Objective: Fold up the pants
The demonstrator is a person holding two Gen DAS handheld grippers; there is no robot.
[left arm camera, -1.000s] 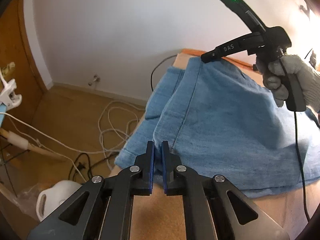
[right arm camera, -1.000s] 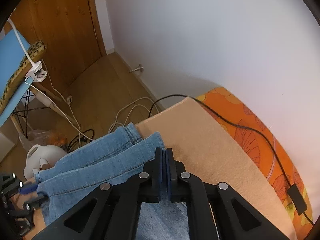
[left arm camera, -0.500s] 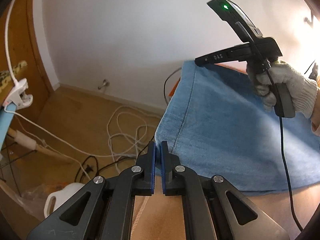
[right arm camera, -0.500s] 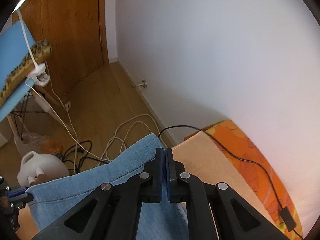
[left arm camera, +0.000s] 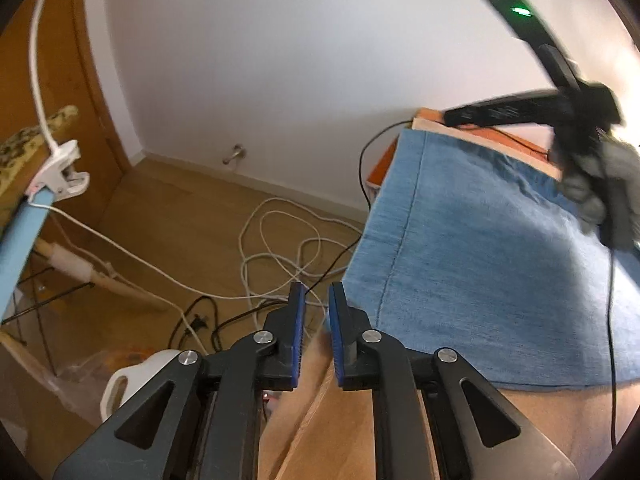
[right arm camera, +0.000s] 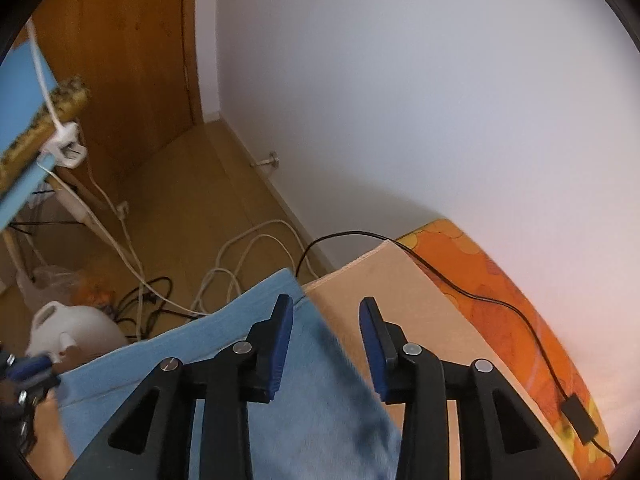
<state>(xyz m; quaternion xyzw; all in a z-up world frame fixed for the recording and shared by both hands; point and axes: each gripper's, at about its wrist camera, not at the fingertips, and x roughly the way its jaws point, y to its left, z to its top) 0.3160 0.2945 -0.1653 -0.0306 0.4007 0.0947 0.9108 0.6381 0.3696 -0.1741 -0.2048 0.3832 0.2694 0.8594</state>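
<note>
Folded blue denim pants point(left arm camera: 472, 264) lie across a tan pad point(right arm camera: 404, 300) in the right half of the left wrist view, one stitched edge hanging at the pad's end above a wood floor point(left arm camera: 192, 216) strewn with white cables point(left arm camera: 280, 248). The left gripper point(left arm camera: 317, 300), bottom centre of its frame, is parting its blue-padded jaws only narrowly, with nothing between them and the denim just to its right. The right gripper point(right arm camera: 326, 312), bottom centre of its own view, is opening wider over the fabric's corner, and the pads appear clear of the cloth, though motion blur there makes that hard to confirm. In the upper right of the left wrist view, a gloved hand point(left arm camera: 600, 184) carries that second tool, smeared by movement. With both grips letting go, the fold appears just laid, and the main risk is at the overhanging edge: denim hanging past the pad could slide toward the floor or spring the fold open. A pad that catches the cloth as it pulls away could drag the top layer askew. The black cable point(right arm camera: 480, 298) running along the orange cushion point(right arm camera: 512, 280) could also snag a passing tool.
</note>
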